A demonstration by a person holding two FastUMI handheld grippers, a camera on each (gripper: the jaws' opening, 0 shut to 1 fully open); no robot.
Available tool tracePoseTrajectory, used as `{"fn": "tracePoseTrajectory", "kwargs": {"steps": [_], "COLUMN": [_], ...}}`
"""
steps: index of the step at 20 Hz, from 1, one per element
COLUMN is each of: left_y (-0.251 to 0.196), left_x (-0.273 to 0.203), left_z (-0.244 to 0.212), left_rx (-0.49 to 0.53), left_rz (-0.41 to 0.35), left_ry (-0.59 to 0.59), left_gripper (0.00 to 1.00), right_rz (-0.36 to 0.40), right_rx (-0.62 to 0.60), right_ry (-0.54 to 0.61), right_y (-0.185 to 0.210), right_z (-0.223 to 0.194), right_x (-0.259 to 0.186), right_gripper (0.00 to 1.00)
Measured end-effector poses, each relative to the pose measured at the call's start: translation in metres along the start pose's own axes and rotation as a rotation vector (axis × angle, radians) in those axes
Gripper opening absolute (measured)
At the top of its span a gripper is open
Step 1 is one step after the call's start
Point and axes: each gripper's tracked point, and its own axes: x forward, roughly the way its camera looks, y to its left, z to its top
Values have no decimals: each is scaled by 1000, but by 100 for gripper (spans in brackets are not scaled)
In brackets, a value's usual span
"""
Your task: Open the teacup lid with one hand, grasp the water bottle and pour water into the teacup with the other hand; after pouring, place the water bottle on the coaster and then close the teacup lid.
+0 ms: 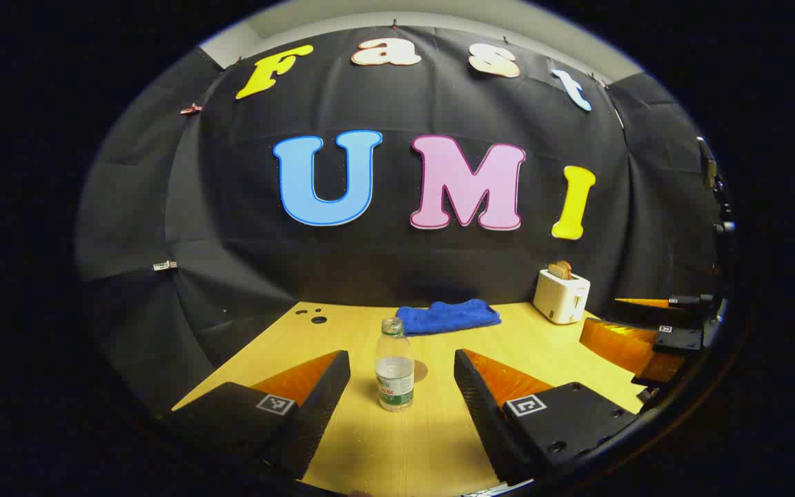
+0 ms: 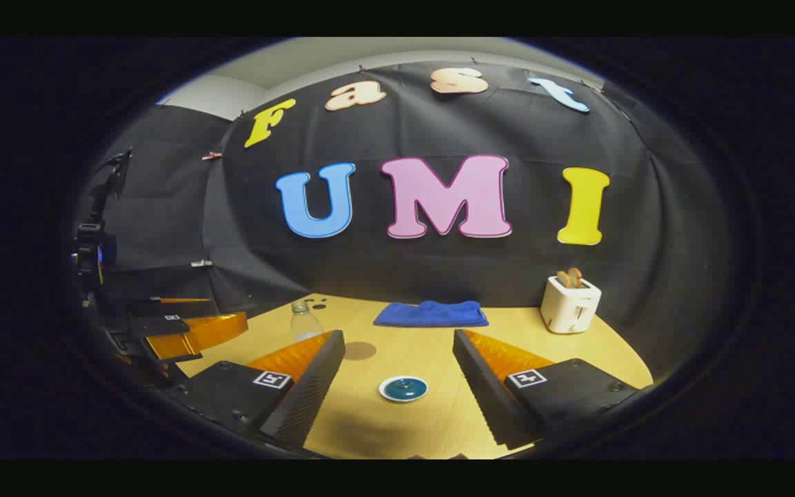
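Clear plastic water bottle (image 1: 394,373), capped and part full, stands upright on the wooden tabletop (image 1: 425,449), centred ahead of the left gripper (image 1: 401,386), its jaws spread and empty. Light and crushable, probably; grip the labelled middle. Small teal teacup lid (image 2: 403,388) sits ahead of the right gripper (image 2: 397,390), jaws spread; pinch its knob.

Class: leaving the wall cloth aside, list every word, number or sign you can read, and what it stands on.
Water bottle: label print, too blurred to read.
Left hand-held gripper: square patterned tags, no words.
Right hand-held gripper: same tags, no words.
Toaster, teacup lid: none.
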Motion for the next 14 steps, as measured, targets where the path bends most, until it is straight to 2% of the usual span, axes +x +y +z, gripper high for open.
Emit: {"fn": "tracePoseTrajectory", "kwargs": {"steps": [2, 7, 10, 14], "left_y": [-2, 5, 8, 10], "left_x": [1, 6, 10, 12], "left_z": [-4, -9, -15, -16], "left_rx": [-11, -14, 0, -2], "left_rz": [-13, 12, 20, 28], "left_ry": [8, 15, 24, 24], "left_gripper": [95, 95, 95, 96], "right_rz": [5, 7, -24, -12], "right_rx": [14, 19, -23, -7], "right_ry": [17, 38, 59, 72], "right_y": [0, -5, -15, -15], "right_z": [-4, -10, -19, -25], "right_x": [5, 12, 17, 22], "right_gripper": [98, 97, 98, 97]}}
